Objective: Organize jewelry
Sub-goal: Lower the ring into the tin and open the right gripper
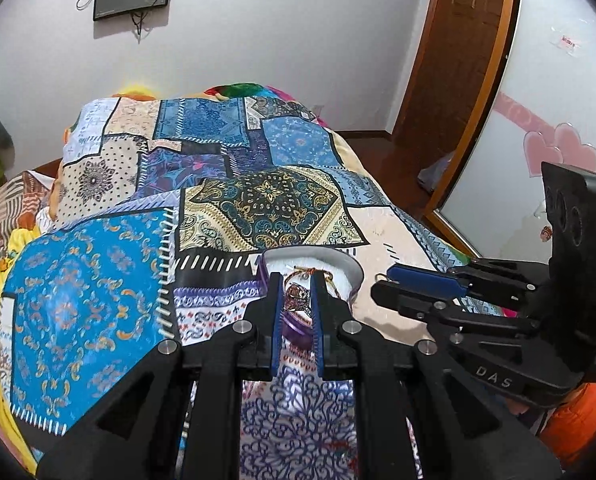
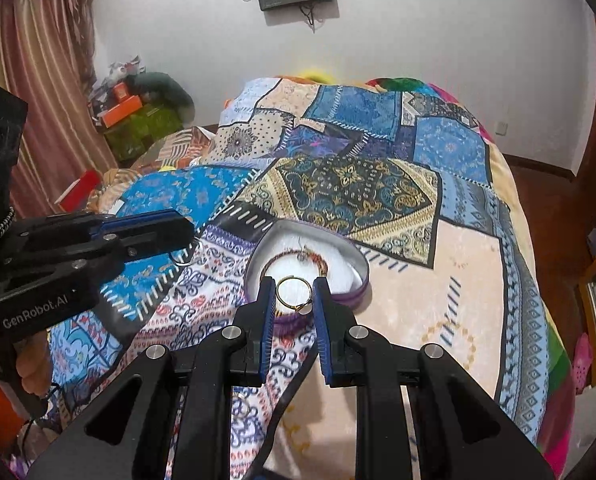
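Note:
A round purple tin (image 2: 359, 268) with a white inside lies on the patchwork bedspread; it also shows in the left wrist view (image 1: 347, 266). A beaded bracelet (image 2: 321, 262) lies in it. My right gripper (image 2: 294, 290) is shut on a gold hoop earring (image 2: 292, 290) over the tin's near rim. My left gripper (image 1: 296, 294) is shut on a dark ornate ring (image 1: 296, 296) near the tin. In the right wrist view the left gripper (image 2: 182, 240) is left of the tin with a small ring (image 2: 182, 258) at its tips.
The patchwork bedspread (image 2: 357, 184) covers the bed. A wooden door (image 1: 457, 52) and a mirrored wardrobe (image 1: 537, 120) stand to the right. Curtains (image 2: 38, 80) and stacked boxes (image 2: 130, 116) are at the left.

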Motion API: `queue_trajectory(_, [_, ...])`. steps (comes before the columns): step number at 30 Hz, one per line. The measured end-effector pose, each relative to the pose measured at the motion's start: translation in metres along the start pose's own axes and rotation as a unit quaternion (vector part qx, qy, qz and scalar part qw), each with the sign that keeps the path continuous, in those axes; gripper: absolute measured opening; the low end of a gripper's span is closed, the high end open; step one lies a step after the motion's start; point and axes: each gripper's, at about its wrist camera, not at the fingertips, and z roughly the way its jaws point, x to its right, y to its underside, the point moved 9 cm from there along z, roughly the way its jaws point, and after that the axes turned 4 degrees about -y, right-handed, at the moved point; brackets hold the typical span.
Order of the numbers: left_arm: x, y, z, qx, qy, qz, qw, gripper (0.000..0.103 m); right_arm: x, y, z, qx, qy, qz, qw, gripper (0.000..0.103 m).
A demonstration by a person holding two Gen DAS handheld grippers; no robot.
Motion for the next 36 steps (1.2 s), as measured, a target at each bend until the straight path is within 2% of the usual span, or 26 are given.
queue_trajectory(16, [0.005,0.004,0.057,-0.051,0.018,0.011,0.9985,0.012,0.021,-0.005,0.029,-0.027,-0.004,0.011,1.0,0.017])
queue_trajectory(22, [0.006,0.005,0.061,-0.059,0.024,0.009,0.9979,0.012,0.019,-0.006,0.034,-0.033,-0.012,0.007,0.999,0.017])
queue_trajectory(36, [-0.007,0.004,0.052,-0.051,0.007,0.002,0.9987,0.012,0.013,-0.002,0.046,-0.059,-0.015,-0.006,0.998,0.017])
